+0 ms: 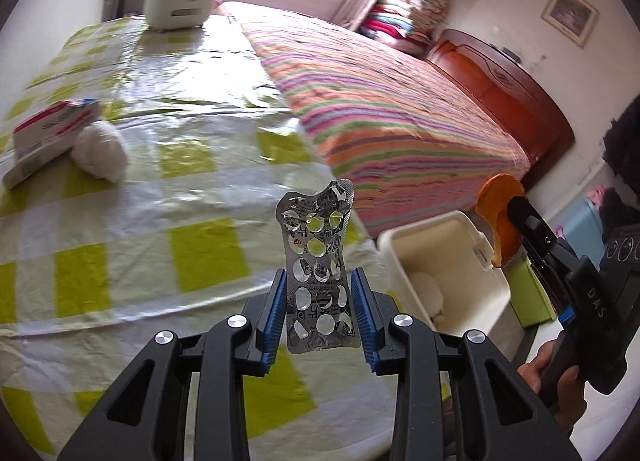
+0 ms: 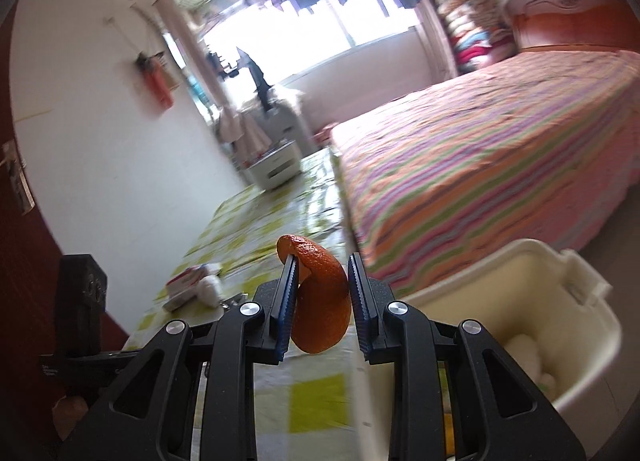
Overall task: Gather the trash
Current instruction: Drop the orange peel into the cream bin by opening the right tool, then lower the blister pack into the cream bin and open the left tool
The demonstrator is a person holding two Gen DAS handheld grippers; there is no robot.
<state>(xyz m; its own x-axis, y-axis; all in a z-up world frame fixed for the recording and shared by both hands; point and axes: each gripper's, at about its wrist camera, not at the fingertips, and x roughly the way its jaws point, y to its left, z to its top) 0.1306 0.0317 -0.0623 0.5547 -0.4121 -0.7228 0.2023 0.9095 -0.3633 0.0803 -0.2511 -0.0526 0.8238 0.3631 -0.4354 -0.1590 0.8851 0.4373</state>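
Observation:
My left gripper (image 1: 319, 281) is shut on an empty silver pill blister pack (image 1: 318, 261), held upright above the green-checked tablecloth (image 1: 132, 245). My right gripper (image 2: 322, 265) is shut on a curled orange peel (image 2: 322, 301); the peel also shows in the left wrist view (image 1: 496, 221), above the white trash bin (image 1: 404, 245). The bin stands off the table's right edge, beside the bed, and holds a white crumpled tissue (image 1: 428, 293). The bin also shows in the right wrist view (image 2: 532, 297), to the right of my gripper. A white tissue ball (image 1: 100, 151) and a red-and-white box (image 1: 52, 137) lie on the table at far left.
A striped bed (image 1: 400, 109) runs along the table's right side, with a wooden headboard (image 1: 500, 89). A white container (image 1: 180, 7) stands at the table's far end. A green box (image 1: 536, 293) sits on the floor behind the bin.

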